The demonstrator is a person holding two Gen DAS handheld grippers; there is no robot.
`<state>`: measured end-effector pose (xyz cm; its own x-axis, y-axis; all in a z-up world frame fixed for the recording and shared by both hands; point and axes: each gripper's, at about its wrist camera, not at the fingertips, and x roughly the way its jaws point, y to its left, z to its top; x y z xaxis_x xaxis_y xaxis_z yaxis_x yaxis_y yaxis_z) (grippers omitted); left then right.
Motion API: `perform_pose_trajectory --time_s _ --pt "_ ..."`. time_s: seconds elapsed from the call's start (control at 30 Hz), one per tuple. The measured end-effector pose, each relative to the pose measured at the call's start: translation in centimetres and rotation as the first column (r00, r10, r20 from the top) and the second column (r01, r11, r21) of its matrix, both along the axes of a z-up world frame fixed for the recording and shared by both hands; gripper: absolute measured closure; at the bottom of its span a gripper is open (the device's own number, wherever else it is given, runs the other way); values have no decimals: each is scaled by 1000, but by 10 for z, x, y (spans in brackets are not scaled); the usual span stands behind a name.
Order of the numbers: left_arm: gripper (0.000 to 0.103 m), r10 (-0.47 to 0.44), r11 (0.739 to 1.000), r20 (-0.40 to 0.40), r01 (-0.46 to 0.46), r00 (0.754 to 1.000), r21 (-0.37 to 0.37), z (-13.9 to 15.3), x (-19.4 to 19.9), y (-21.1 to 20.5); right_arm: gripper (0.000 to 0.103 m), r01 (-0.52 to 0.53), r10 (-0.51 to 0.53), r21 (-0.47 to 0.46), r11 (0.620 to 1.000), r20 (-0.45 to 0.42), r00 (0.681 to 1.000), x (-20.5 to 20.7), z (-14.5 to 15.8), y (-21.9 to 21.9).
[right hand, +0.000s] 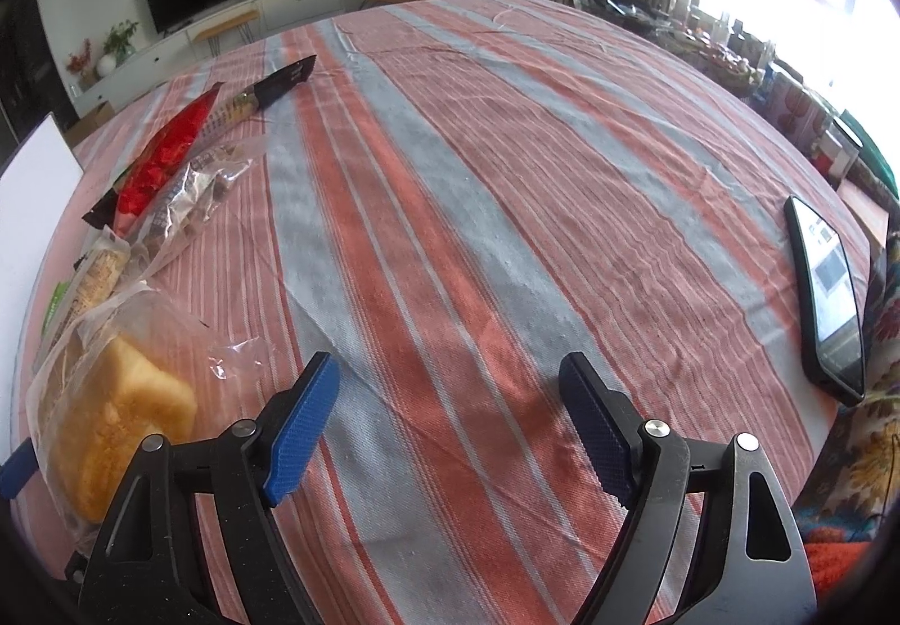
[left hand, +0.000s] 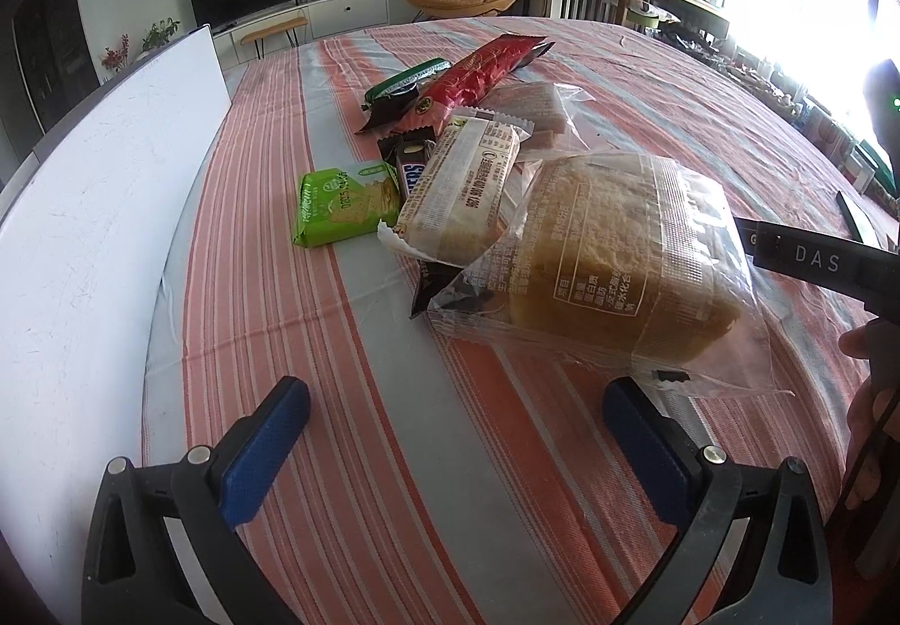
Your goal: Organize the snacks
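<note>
Snacks: one bagged bread loaf point(left hand: 624, 253) just ahead-right of the wide-open, empty left gripper point(left hand: 455, 400), long axis running away; right gripper point(right hand: 447, 372) likewise open, empty.

Your bread bag point(left hand: 624, 253) sits nearest you on the table point(left hand: 394, 400); cake pack point(left hand: 455, 192) leans behind it, crackers point(left hand: 343, 206) to its left, phone point(right hand: 827, 293) well off right.

Snack count on the striped tabletop point(left hand: 349, 377)

2 clear-bagged bread loaves: 1 large golden one point(left hand: 613, 253), 1 smaller printed one point(left hand: 455, 197). 1 green cracker packet point(left hand: 343, 206), 1 brown chocolate bar point(left hand: 410, 169), 1 long red wrapper point(left hand: 478, 73), 1 green-and-black packet point(left hand: 402, 88), 1 clear bag of brown wafers point(left hand: 540, 113), 1 black phone point(right hand: 827, 287).
</note>
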<state>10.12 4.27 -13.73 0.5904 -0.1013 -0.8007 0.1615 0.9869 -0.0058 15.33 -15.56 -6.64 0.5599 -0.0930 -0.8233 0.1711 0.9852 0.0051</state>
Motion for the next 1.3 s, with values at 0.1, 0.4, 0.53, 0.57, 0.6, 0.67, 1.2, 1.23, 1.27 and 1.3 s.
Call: perform_pose_trajectory --time_s 0.1,0.4,0.53,0.57,0.6,0.67,1.2,1.23,1.27,1.3 --pt "0 0 1000 0 0 1000 0 0 0 0 20 0 0 0 1000 0 1000 0 0 0" --pt "0 0 1000 0 0 1000 0 0 0 0 19 0 0 -1 1000 1 1000 0 0 0" --pt "0 0 1000 0 0 1000 0 0 0 0 19 -1 1 -1 1000 2 1000 1 0 -1" --pt "0 -1 1000 0 1 1000 0 0 0 1 19 -1 1 -1 1000 2 1000 1 0 -1" --pt "0 -1 1000 0 1 1000 0 0 0 0 19 -1 1 -1 1000 2 1000 1 0 -1" --pt "0 -1 1000 1 1 1000 0 0 0 1 19 -1 1 -1 1000 3 1000 1 0 -1" --pt "0 -1 1000 1 1 1000 -1 0 0 1 18 -2 2 -2 1000 5 1000 1 -1 -1" --pt "0 -1 1000 1 1 1000 -1 0 1 1 18 -2 2 -2 1000 5 1000 1 -1 -1" --pt "0 -1 1000 1 1 1000 -1 0 0 1 18 -2 2 -2 1000 6 1000 1 -1 -2" --pt "0 -1 1000 1 1 1000 -1 0 0 1 18 -2 2 -2 1000 6 1000 1 -1 -1"
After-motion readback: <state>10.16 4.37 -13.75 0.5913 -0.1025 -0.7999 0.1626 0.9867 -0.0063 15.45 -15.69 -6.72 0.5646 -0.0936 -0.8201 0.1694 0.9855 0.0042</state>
